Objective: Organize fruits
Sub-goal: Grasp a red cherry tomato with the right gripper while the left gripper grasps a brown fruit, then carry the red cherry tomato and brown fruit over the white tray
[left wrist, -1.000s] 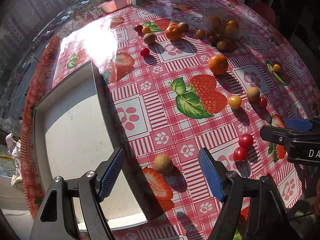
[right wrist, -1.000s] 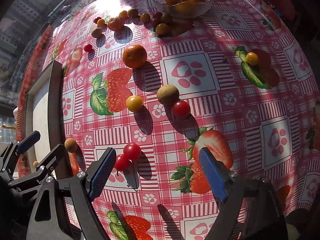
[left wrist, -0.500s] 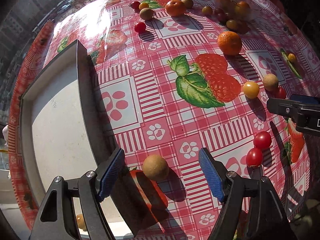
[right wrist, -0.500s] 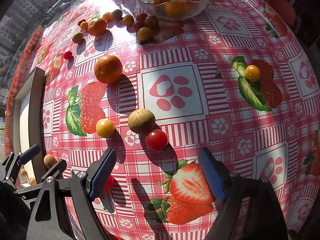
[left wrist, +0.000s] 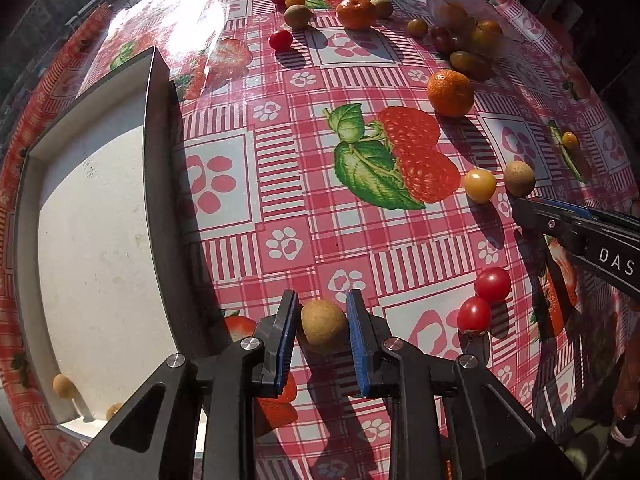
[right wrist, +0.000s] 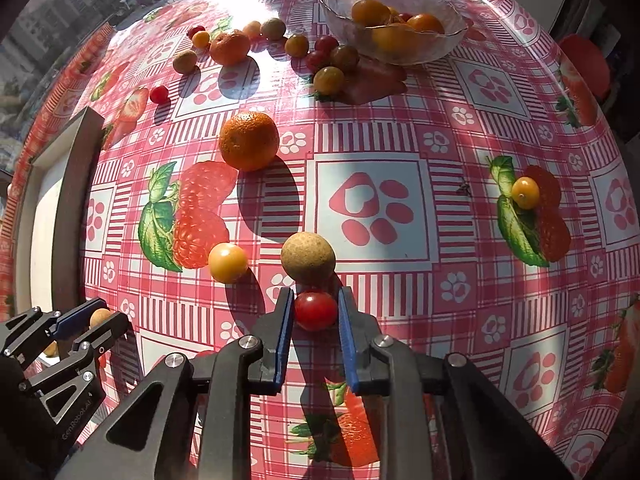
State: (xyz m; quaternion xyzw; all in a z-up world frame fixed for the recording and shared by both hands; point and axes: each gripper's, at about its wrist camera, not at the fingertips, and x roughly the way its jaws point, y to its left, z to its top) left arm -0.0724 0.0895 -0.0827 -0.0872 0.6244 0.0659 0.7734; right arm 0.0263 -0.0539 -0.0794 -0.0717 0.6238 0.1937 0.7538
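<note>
a brown fruit [left wrist: 322, 325] sits low in the left wrist frame, centred between the blue pads of the left gripper [left wrist: 322, 334]; the jaws have it bracketed on both sides with little or no gap, so they look clenched on it or very nearly so, though whether it is lifted off the worktop [left wrist: 360, 232] i cannot tell. in the right wrist frame a red tomato [right wrist: 315, 310] lies low centre, likewise squarely between the pads of the right gripper [right wrist: 314, 330], jaws drawn close about it and seemingly grasping it. both fruits are round, so no long axis matters; each lies straight ahead of its own jaws, not off to a side. just above the tomato in that frame, touching or nearly touching it, is a second brown fruit [right wrist: 308, 258], with a yellow tomato [right wrist: 228, 262] to its left and an orange [right wrist: 249, 141] higher up. the tray [left wrist: 160, 184] fills the left side of the left wrist frame, its dark wall just left of the left gripper, with two small brown fruits in its lower corner; the left hand is plainly the nearer to it. the glass bowl [right wrist: 448, 46] holding yellow and orange fruit stands at the top of the right wrist frame, well apart from the right gripper. my guess is that the brown fruit goes leftward into the tray.
</note>
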